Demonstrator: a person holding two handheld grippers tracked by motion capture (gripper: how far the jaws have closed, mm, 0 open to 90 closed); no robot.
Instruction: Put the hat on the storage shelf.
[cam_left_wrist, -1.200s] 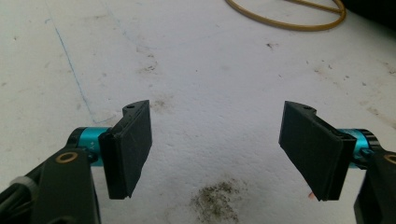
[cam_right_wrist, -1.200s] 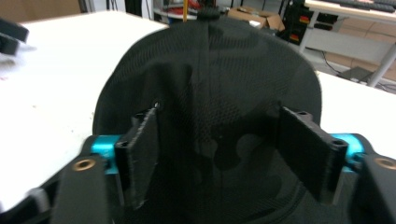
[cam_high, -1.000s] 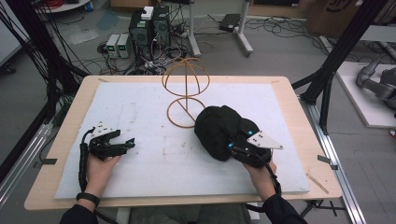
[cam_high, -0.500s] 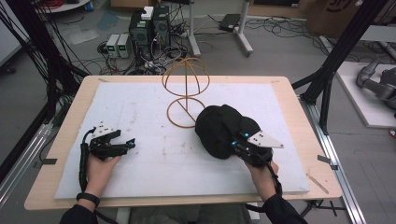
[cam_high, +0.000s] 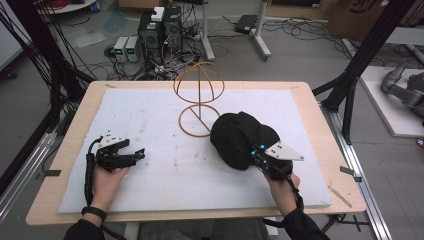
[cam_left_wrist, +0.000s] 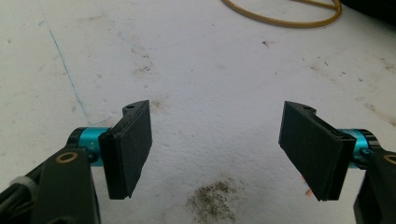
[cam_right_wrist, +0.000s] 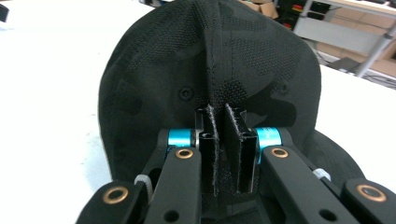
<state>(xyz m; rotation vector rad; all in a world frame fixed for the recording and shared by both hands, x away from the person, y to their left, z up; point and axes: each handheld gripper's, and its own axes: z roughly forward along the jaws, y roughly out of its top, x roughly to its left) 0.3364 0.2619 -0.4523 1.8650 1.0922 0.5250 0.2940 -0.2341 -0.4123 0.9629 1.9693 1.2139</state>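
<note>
High view: the cap (cam_high: 240, 137), near the worktop's right edge, is pinched by the right gripper (cam_high: 260, 156) (beside the wire stand (cam_high: 199, 102)) — likely for lifting; the left gripper (cam_high: 131, 155) is held wide, idle.

cap (cam_right_wrist: 210, 84): brim cut off at bottom edge | wire stand (cam_left_wrist: 285, 16): mostly cropped

floor (cam_high: 300, 55): grey, cable-strewn | computer towers (cam_high: 160, 30) behind table | black frame posts (cam_high: 362, 60) right

Probably a lab: computer towers (cam_high: 161, 27), tangled floor cables (cam_high: 65, 50), black frame struts (cam_high: 367, 47).
</note>
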